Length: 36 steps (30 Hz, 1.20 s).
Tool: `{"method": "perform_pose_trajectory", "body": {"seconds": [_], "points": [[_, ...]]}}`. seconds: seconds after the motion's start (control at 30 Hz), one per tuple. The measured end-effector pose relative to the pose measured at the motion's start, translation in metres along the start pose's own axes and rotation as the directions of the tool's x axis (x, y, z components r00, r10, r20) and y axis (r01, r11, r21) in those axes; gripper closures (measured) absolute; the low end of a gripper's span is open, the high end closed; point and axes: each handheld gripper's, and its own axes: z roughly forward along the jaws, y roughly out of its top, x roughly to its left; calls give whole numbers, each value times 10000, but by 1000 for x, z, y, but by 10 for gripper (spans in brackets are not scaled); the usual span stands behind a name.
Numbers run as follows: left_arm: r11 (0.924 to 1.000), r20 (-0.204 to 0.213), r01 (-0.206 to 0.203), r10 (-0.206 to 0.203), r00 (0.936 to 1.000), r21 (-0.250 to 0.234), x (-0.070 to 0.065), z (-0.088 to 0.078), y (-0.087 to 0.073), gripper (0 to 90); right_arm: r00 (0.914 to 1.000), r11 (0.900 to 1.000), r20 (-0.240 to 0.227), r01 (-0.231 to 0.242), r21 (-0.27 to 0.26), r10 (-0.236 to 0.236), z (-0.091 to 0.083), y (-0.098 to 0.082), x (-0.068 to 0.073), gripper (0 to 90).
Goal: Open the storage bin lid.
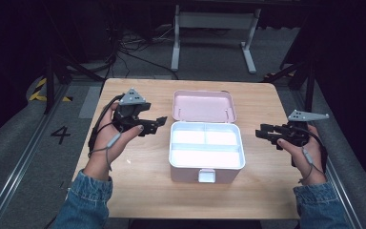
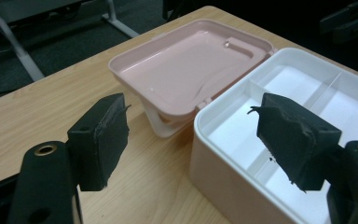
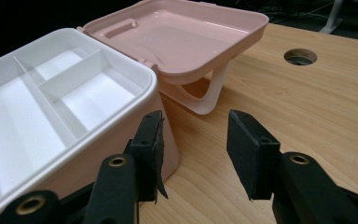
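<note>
**Cut off and out of sight**

The white divided tray [image 2: 307, 107] of the pink box runs off the left gripper view's right edge. In the right gripper view its left part is cropped. Under the open lid [image 3: 182, 37], the white handle [image 3: 205, 100] is half hidden (its far end unseen).

Both grippers [image 1: 158, 122] [image 1: 262, 133] agape, empty

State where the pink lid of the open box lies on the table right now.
In the high view, the pink lid lies flipped open behind the white divided tray, toward the table's far edge, midway between the two grippers.
</note>
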Motion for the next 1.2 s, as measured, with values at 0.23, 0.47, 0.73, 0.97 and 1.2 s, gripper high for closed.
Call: {"method": "perform_pose_trajectory", "body": {"seconds": [0.23, 0.47, 0.73, 0.97, 1.2], "points": [[9991, -77, 316, -314, 9995, 288, 3, -12, -24, 254, 9996, 9985, 210, -190, 513, 179, 3, -4, -8, 556], [9948, -301, 829, -812, 9962, 597, 11, -13, -47, 254, 9990, 9965, 310, -341, 766, 318, 6, -9, -10, 555], [9884, -1486, 806, -611, 9870, 1285, 20, -15, -66, 254, 9986, 9957, 360, -405, 837, 376, 6, -13, -13, 554], [9708, -1820, 1204, -826, 9798, 2077, 30, -5, -81, 252, 9979, 9932, 468, -490, 1058, 442, 7, -18, -16, 549], [9478, -1628, 1622, -1205, 9793, 2744, 43, 14, -98, 246, 9962, 9900, 670, -642, 1252, 561, 7, -22, -20, 544]]}}
